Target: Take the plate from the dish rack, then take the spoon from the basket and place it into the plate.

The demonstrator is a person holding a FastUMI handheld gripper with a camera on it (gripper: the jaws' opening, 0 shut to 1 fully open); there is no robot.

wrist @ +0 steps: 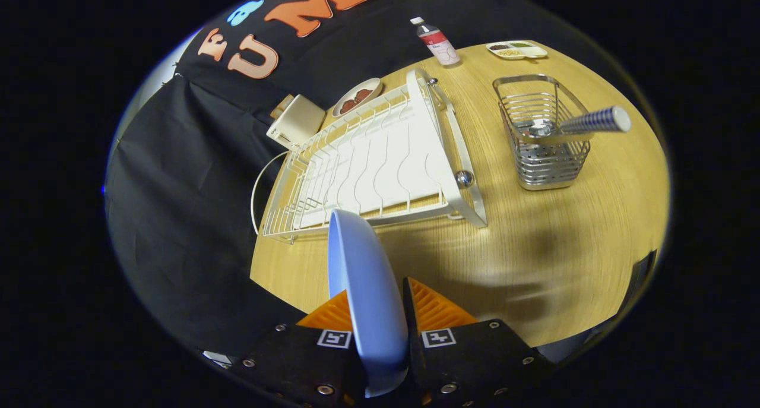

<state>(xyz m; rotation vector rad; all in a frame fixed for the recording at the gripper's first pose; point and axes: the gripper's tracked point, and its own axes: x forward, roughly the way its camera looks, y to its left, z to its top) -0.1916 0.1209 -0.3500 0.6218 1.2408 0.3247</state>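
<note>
So the gripper (375, 313) is pinching the blue plate (362, 277) on edge, both fingers pressed on it, held just in front of the white dish rack (380, 158). The spoon (585, 125) sits in the metal basket (543, 135) on the wooden surface (564, 236), looks like handle up.

1 view, fisheye, mounted on the gripper (375, 304), looking forward along its 2 fingers (436, 307) and tilted down onto the wooden table (534, 247). Horizon rolled. Close to the blue plate (362, 277) held edge-on; dish rack (368, 164) mid-distance, basket (543, 135) beyond, black booth wall (178, 176) behind.
</note>
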